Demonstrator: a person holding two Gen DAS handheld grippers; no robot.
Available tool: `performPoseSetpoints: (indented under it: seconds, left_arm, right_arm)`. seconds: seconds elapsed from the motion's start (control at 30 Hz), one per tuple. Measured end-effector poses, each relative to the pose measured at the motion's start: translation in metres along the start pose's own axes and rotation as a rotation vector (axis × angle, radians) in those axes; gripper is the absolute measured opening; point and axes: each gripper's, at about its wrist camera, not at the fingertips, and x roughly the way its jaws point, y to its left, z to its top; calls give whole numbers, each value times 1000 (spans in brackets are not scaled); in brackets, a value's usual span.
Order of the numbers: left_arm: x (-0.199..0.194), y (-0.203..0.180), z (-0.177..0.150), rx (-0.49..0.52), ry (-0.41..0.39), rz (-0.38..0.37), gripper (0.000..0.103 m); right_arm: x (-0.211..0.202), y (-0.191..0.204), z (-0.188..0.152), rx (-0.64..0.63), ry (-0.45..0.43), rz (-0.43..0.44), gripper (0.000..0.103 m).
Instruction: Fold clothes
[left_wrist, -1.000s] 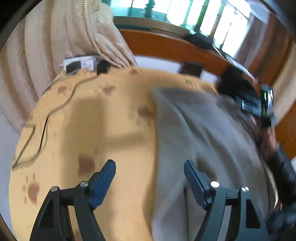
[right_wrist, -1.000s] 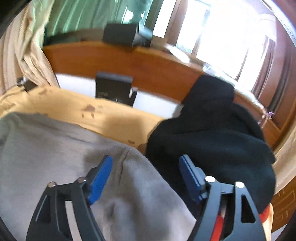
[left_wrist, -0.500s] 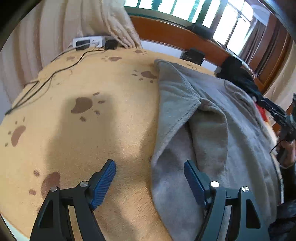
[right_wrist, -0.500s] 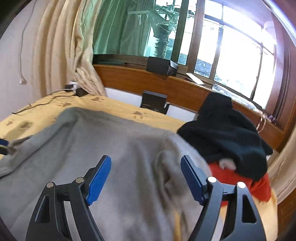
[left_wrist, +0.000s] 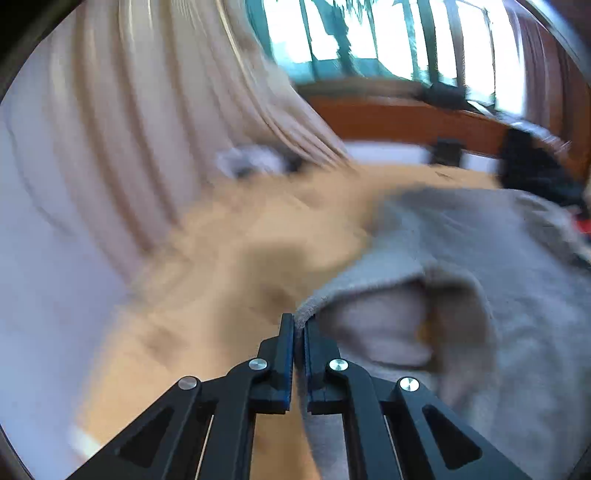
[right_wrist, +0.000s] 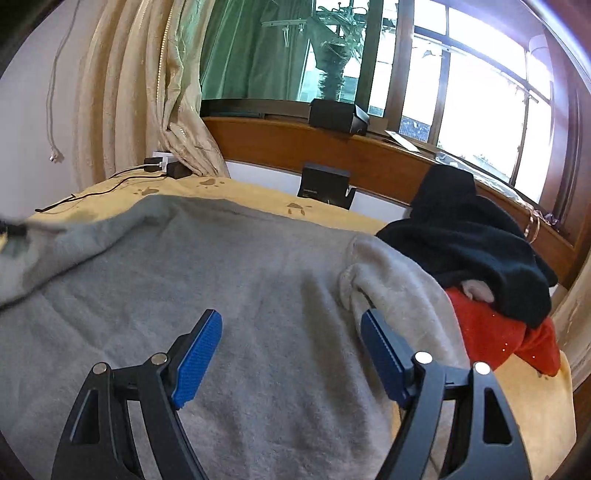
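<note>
Fold underway: grey garment edge pinched

Grey garment (right_wrist: 229, 280) lies spread over the yellow bed cover (left_wrist: 229, 258), most of it flat. Left tool (left_wrist: 298, 332) is clamped on the garment's left edge, lifting it clear of the cover; view blurred. Right tool (right_wrist: 291, 354) hovers over the garment's right part, jaws wide apart, holding nothing. Black garment (right_wrist: 476, 243) and red garment (right_wrist: 495, 332) are heaped just right of the grey one. Likely step: carrying the left edge across. Next move needs that edge laid evenly over the middle.

Motion-blurred curtain (left_wrist: 155, 122) and bedspread (left_wrist: 229, 251)
</note>
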Motion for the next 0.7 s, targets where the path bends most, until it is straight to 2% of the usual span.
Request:
performPoseSetpoints:
  seconds: [0.03,0.07,0.3,0.37,0.4,0.47,0.53,0.6,0.7]
  left_arm:
    - [-7,3,10,32,-42,75,5]
    - [-10,5,16,62,-67,119,5]
    - [25,-27,5,486,-54,365,6]
    - [35,-36,1,608,-50,435,6]
    - [41,-38,-3,657,-27,446,6]
    - [59,-33,-28,688,136,332,6]
    - [71,-20,-50,702,256,269,6]
    - [71,-2,-58,643,299,231,6]
    - [59,34,-44,427,309,124,8]
  right_arm:
    - [1,0,0,1,5,-2,81]
    - [2,-1,0,1,11,-5,81]
    - [11,4,-1,-27,59,-10,84]
    - [19,7,-2,-44,106,5,84]
    - [25,9,-3,-54,139,15,84]
    - [36,14,-4,-78,199,27,84]
    - [38,18,-5,-101,213,25,84]
    - [37,21,-6,-113,209,28,84]
    - [40,21,-7,-114,223,31,84]
